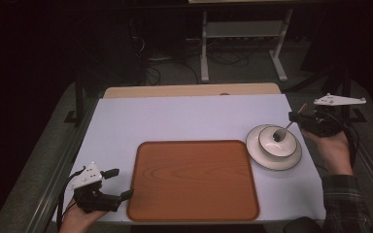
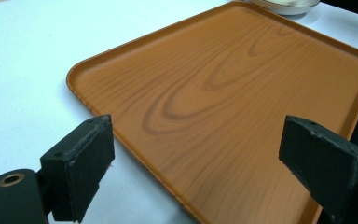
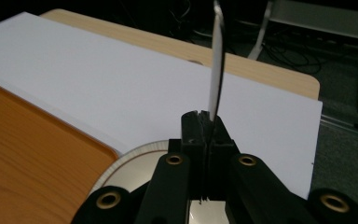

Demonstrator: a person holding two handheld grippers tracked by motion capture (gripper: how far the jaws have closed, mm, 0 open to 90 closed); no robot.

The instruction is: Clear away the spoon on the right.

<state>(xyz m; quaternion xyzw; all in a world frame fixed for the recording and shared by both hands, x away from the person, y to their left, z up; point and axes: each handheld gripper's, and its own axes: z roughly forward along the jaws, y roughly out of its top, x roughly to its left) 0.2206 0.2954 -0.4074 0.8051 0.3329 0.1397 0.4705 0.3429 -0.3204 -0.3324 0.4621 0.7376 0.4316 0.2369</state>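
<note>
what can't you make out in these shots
- Spoon bowl end: high view, too small and dark inside the bowl to tell if it holds anything.
- Spoon handle: right gripper view, seen edge-on and cut off by the top edge above the right gripper.
- Plate: left gripper view, cut off by the top edge.
- Tray near corner: left gripper view, hidden behind the left gripper.

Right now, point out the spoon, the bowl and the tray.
spoon [image 1: 284, 131]: high view, on its thin handle above the bowl.
bowl [image 1: 287, 147]: high view, on its white right rim.
tray [image 2: 242, 93]: left gripper view, on its bare wood-grain floor.
</note>
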